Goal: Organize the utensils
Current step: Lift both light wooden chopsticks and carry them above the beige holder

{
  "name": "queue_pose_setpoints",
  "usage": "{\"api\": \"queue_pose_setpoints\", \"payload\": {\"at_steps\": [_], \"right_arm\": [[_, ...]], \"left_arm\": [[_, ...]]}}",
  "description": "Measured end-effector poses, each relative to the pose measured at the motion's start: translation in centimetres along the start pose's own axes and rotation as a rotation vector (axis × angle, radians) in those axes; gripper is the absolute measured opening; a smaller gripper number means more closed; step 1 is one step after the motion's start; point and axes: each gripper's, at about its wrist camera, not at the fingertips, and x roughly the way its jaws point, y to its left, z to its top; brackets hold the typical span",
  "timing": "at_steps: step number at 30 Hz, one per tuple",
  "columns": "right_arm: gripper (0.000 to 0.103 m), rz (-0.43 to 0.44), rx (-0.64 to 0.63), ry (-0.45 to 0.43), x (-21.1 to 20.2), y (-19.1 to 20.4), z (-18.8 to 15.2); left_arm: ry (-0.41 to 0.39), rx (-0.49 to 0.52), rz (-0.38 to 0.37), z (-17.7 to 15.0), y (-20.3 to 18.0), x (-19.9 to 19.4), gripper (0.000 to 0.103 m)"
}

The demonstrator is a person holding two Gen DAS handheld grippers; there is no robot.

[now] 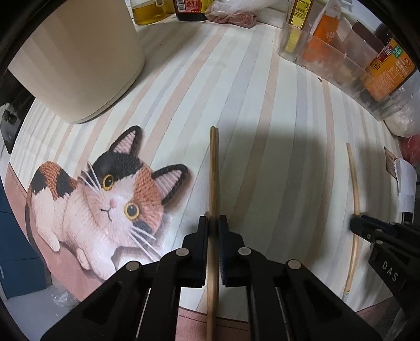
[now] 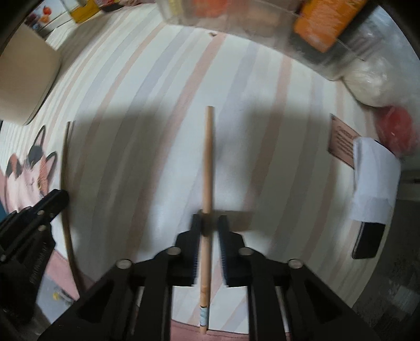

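Legible text is scant. White letters "DAS" stand on the right gripper, seen from the left wrist. A dark bottle at the top edge bears a barcode label. A jar in the clear bin carries Chinese characters, not readable. A brown card shows illegible print.

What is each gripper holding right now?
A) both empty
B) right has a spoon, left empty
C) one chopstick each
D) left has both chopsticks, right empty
C: in the left wrist view the left gripper has its jaws closed on a chopstick, and in the right wrist view the right gripper has its jaws on the other chopstick, over the striped mat.
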Motion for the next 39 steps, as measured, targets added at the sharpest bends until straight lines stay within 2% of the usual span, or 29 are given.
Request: {"api": "queue_pose_setpoints", "payload": {"at_steps": [5, 8, 13, 20, 30, 35, 39], "right_arm": [[0.007, 0.106, 0.054, -0.040, -0.6, -1.2, -1.2], [0.007, 0.138, 0.056, -0.090, -1.8, -1.3, -1.7], [0.007, 0.188, 0.056, -0.226, -5.5, -1.0, -2.8], [0.006, 0.223, 0.035, -0.451, -11.5, -0.3, -3.2], [0.006, 0.297, 0.029, -0.707, -20.8, -0.6, 3.4], [0.006, 0.389, 0.014, -0.812, -26.9, 1.3, 7.4], [0.006, 0.477, -0.012, -0.868, -30.7, 4.0, 10.6]], "left_arm": [[-0.019, -0.001, -0.015, -0.3, 0.6, -0.8, 0.005], [-0.041, -0.004, -0.022, -0.3, 1.2, -2.3, 0.005], [-0.101, -0.032, -0.046, -0.2, 2.7, -5.4, 0.005], [-0.262, -0.056, -0.080, 0.8, 3.2, -11.7, 0.004], [-0.521, -0.097, -0.137, 7.2, 4.7, -22.2, 0.004], [-0.655, -0.122, -0.135, 11.4, 7.0, -28.6, 0.004], [-0.725, -0.152, -0.123, 14.2, 9.7, -32.4, 0.004]]}}
